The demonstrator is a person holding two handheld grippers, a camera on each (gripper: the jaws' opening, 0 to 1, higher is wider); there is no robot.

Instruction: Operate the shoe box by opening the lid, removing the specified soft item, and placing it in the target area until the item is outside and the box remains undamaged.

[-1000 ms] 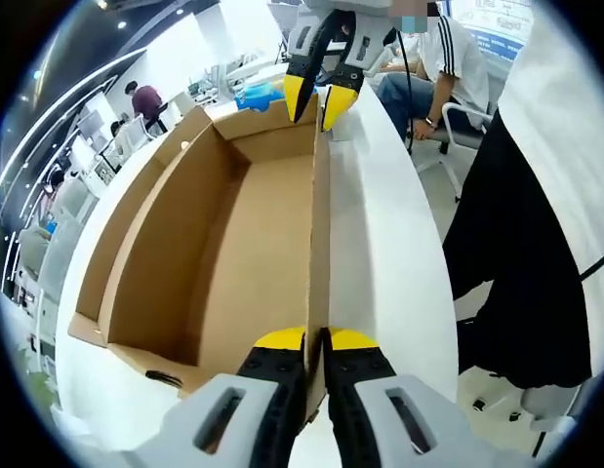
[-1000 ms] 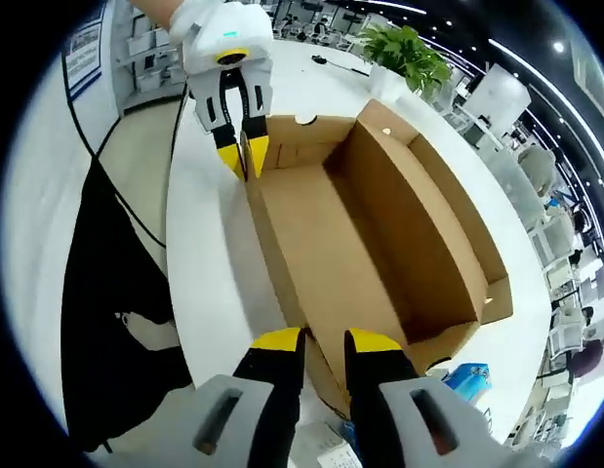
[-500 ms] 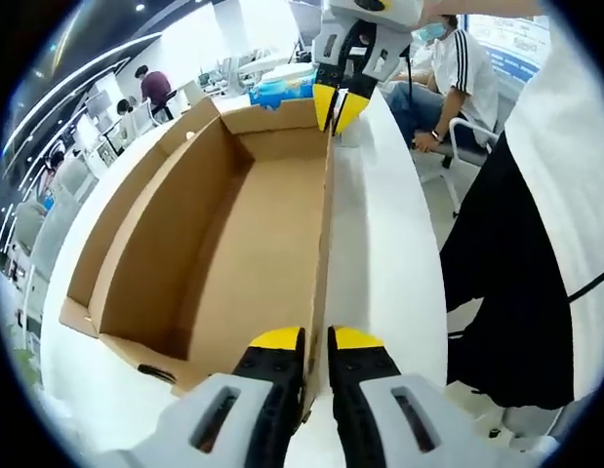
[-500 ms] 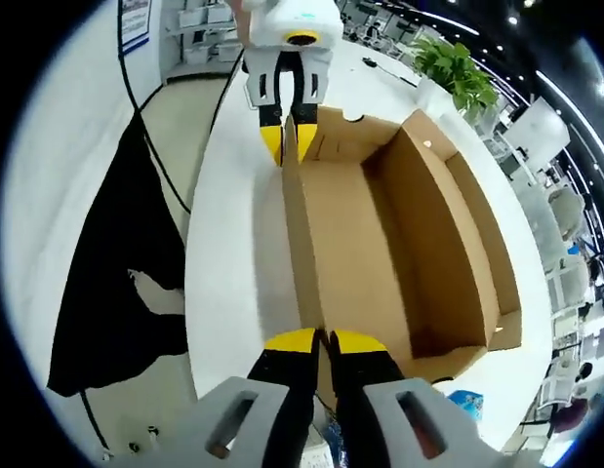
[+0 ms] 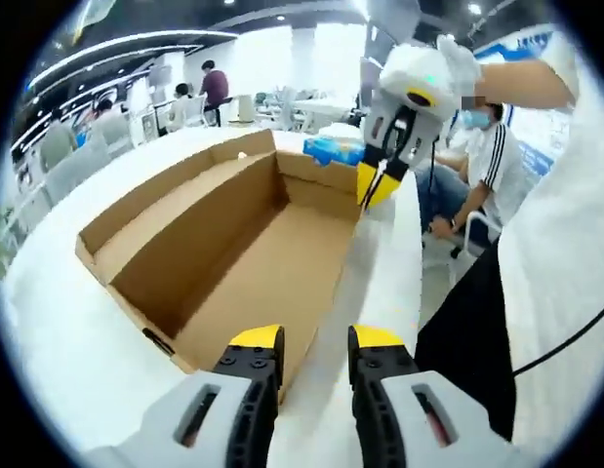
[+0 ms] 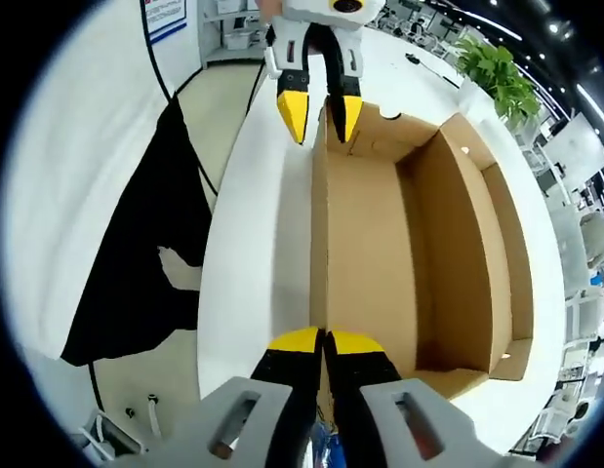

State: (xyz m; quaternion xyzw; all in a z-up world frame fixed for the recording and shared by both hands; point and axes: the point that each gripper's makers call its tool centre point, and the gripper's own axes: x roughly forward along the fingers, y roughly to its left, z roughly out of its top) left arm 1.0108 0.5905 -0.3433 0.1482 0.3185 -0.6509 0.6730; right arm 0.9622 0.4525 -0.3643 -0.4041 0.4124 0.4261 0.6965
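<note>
An open brown cardboard box (image 5: 233, 244) lies on the white table (image 5: 48, 331); its inside looks bare. In the left gripper view my left gripper (image 5: 317, 343) stands open at the near end of the box's long side wall, the jaws wide apart. At the far end of that wall my right gripper (image 5: 376, 187) is pinched on the edge. In the right gripper view the right gripper (image 6: 324, 341) is shut on the thin wall of the box (image 6: 380, 234). At that view's top, the left gripper (image 6: 319, 115) straddles the wall with its jaws apart.
A blue packet (image 5: 331, 148) lies just beyond the box. A person in black trousers (image 6: 155, 263) stands against the table's edge on the wall side. Another person (image 5: 492, 166) sits behind. A potted plant (image 6: 497, 78) stands on the table past the box.
My left gripper's jaws have opened off the box wall they were pinching. The right gripper, open a second ago, stays shut on the wall's other end. Both views have swung.
</note>
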